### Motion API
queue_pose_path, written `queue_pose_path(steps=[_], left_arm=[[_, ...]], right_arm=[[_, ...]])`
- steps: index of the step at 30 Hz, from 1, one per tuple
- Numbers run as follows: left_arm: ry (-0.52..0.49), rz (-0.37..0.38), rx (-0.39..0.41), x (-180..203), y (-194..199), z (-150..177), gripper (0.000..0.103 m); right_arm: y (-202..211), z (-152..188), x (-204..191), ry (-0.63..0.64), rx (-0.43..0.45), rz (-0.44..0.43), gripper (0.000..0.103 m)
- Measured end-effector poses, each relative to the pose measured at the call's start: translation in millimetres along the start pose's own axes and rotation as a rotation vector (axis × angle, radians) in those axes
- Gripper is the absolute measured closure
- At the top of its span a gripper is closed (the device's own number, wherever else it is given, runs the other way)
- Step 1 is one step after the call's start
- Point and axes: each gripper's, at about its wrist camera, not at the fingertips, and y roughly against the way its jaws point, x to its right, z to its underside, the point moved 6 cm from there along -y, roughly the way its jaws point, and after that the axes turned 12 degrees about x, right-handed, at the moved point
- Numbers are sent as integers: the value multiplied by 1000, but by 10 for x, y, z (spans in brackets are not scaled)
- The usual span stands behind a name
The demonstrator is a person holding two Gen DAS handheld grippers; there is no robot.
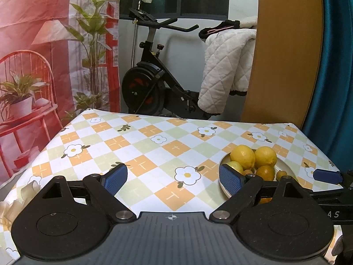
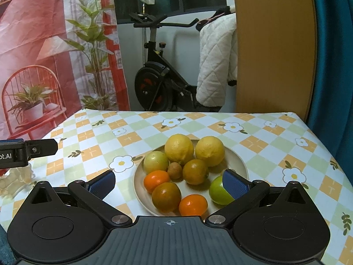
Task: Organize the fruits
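- Nearest in the right wrist view: right gripper [image 2: 168, 183] spread wide, pinching nothing, hovering over the near rim of the plate [image 2: 239, 158]; its right pad in front of the green apple [image 2: 217, 191].
- Left gripper [image 1: 174, 177] likewise spread and empty, above bare checked tablecloth [image 1: 141, 145] just left of the plate; its body seen at the left edge of the right wrist view.
- Round cream plate on the bench, right of centre, holding all the fruit, nine pieces counted.
- Near side: two bright orange tangerines [image 2: 193, 205], one dull green-orange citrus [image 2: 166, 196], one green apple.
- Middle: one small brown fruit [image 2: 174, 170], kind unclear, long axis roughly upright; one more green-orange citrus [image 2: 195, 171]; one pale yellow-green round fruit [image 2: 155, 162].
- Far side: two lemons [image 2: 179, 149] side by side, touching; pointed tips toward the near side.
- Beyond the bench: one exercise bike [image 2: 154, 81], a white quilted garment [image 2: 215, 66], a printed red backdrop [image 2: 33, 44].
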Motion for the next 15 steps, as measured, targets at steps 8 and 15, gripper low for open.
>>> queue_pose_path(steps=[8, 15], left_arm=[[-8, 11, -12, 11, -12, 27, 11], [-16, 13, -22, 33, -15, 43, 11]], right_arm=[[-21, 31, -4, -5, -14, 2, 1], [-45, 50, 2, -11, -25, 5, 1]])
